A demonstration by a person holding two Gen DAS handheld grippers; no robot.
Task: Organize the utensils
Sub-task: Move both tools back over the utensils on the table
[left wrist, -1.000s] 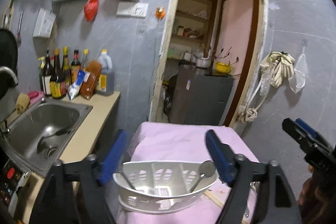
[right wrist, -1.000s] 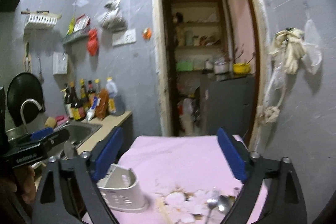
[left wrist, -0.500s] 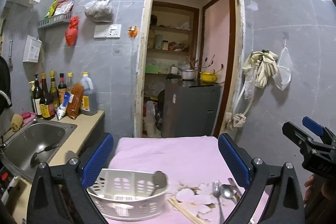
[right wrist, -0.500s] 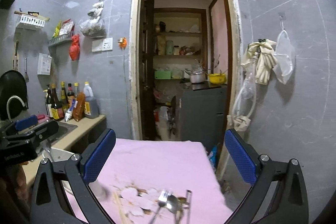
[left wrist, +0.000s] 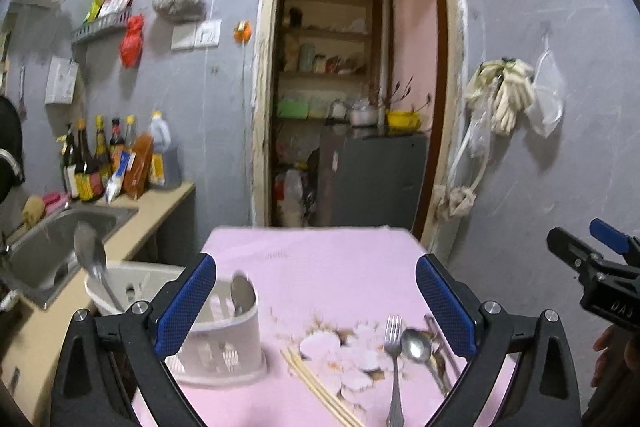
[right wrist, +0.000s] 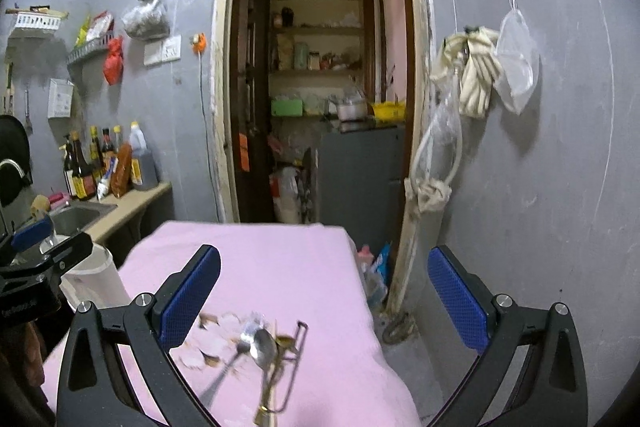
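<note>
Between picks. Left claw (left wrist: pixel 316 291) spread wide, jaws just opened, nothing between. Right claw (right wrist: pixel 324 291) spread, empty. Basket (left wrist: pixel 224 343) holds two spoons; fork (left wrist: pixel 394 351), spoon (left wrist: pixel 416 345), chopsticks (left wrist: pixel 320 387) lie right of basket on bench (left wrist: pixel 320 255). Next, judged: descend on fork, pinch handle.

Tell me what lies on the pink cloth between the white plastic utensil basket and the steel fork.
In the left wrist view, a pair of wooden chopsticks lies between the white plastic utensil basket and the steel fork, on the pink cloth.
</note>
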